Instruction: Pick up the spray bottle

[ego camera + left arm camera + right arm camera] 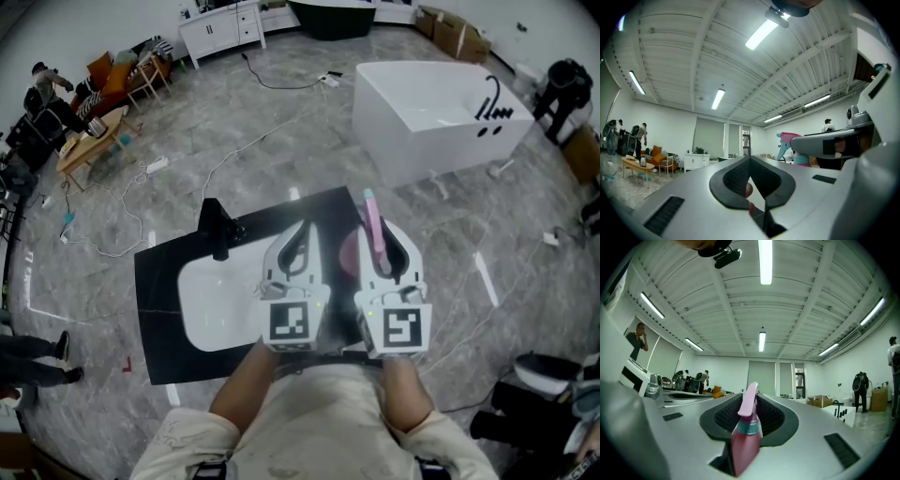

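In the head view my right gripper (377, 230) is held up close under the camera, shut on the pink spray bottle (374, 225). The bottle's teal nozzle tip pokes out past the jaws. The right gripper view shows the bottle's neck and pink trigger head (749, 418) standing between the dark pads (776, 420) of that gripper (757, 398). Beside it my left gripper (298, 239) is at the same height, its jaws together with nothing held. In the left gripper view the jaw tips (750, 158) meet, and the bottle (793, 139) shows to the right.
Below the grippers lies a black countertop (164, 281) with a white sink basin (211, 300) and a black faucet (217, 230). A white bathtub (436, 117) stands at the back right. Cables run over the grey floor. A wooden table (89, 141) and people are at the left.
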`<state>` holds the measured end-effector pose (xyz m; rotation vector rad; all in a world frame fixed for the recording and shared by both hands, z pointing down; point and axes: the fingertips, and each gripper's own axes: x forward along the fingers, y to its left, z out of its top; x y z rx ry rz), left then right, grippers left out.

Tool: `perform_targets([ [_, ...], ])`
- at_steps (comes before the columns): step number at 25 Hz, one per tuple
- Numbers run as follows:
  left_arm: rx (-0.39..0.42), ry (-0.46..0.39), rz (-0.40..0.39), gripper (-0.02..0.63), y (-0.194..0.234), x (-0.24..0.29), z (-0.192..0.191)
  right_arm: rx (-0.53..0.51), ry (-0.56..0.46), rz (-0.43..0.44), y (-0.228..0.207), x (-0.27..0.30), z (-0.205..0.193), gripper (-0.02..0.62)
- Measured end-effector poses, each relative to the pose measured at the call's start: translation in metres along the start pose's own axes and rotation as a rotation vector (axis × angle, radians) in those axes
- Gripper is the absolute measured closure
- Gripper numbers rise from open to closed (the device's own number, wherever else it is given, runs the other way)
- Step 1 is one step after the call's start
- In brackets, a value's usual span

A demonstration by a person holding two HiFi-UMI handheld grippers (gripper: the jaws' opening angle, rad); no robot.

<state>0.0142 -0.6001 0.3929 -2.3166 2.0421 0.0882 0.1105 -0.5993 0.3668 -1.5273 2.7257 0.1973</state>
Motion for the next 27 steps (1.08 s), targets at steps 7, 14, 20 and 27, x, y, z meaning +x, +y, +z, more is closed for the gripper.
perform_targets([
  [7, 0.002, -0.001, -0.004, 0.604, -0.003, 0.001, -0.002, 0.002, 0.007, -0.006, -0.002, 0.003, -0.005, 0.497],
  [14, 0.004, -0.004, -0.012, 0.604, -0.007, -0.002, 0.001, 0.001, 0.035, 0.010, 0.000, 0.006, -0.014, 0.496],
  [20, 0.002, -0.009, -0.005, 0.604, -0.006, -0.003, 0.004, 0.001, 0.034, 0.008, -0.001, 0.005, -0.017, 0.496],
  [27, 0.006, -0.009, 0.000, 0.604, -0.004, -0.005, 0.004, -0.016, 0.028, 0.008, -0.002, 0.004, -0.016, 0.497],
])
